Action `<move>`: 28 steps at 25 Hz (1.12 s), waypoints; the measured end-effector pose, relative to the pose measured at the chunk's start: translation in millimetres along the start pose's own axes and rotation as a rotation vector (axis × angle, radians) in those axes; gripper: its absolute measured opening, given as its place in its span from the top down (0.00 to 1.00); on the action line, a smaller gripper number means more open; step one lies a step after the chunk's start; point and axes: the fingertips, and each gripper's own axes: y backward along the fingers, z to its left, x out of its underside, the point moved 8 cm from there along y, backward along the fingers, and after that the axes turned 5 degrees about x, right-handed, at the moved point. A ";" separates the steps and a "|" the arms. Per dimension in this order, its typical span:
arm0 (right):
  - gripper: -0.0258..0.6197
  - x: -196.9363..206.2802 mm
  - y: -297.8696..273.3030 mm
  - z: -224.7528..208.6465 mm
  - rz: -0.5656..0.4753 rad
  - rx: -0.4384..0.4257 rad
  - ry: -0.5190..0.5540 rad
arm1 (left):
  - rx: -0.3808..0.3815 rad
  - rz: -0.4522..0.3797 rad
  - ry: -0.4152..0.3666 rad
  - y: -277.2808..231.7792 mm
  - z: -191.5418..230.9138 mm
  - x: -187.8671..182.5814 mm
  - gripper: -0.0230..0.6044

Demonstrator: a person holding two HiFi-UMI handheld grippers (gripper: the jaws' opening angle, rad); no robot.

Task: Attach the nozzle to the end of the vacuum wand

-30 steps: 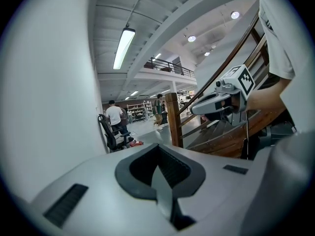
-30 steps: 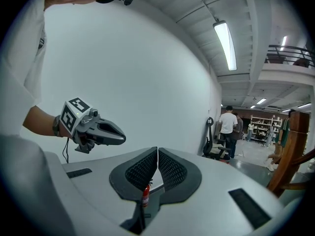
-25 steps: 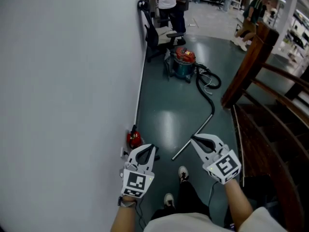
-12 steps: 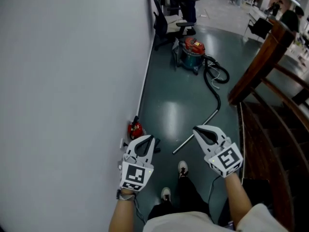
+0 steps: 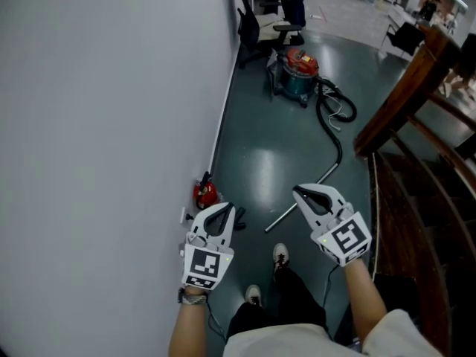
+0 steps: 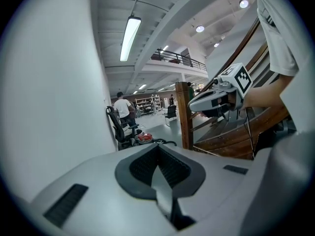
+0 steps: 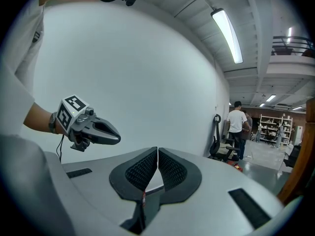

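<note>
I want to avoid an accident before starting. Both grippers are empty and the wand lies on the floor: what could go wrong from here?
1. The thin silver metal wand lies just ahead of the person's light shoe; a step onto it could roll it.
2. The black hose loops loosely toward the red-and-teal vacuum canister; lifting the wand may snag it.
3. The left gripper and right gripper are shut; unopened, they would only push the wand.

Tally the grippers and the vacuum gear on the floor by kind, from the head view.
Grippers: 2 (left gripper, right gripper)
Vacuum: 1
Hose: 1
Wand: 1
Red item by the wall, perhaps a nozzle: 1
Total: 6
</note>
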 end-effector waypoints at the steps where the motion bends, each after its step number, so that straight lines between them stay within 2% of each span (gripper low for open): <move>1: 0.92 3.9 -1.4 0.4 0.001 -0.002 0.006 | 0.000 0.000 0.006 -2.2 0.1 5.1 0.96; 11: 0.92 45.0 -16.6 3.9 0.016 0.017 -0.012 | 0.000 0.026 0.029 -14.1 -4.4 48.6 0.96; 17: 0.92 70.0 -25.7 10.8 0.033 -0.008 -0.009 | -0.004 0.042 0.055 -22.5 -7.9 73.4 0.96; 28: 0.91 128.4 -50.7 8.4 0.049 -0.026 -0.007 | 0.009 0.045 0.050 -64.9 -0.4 121.9 0.96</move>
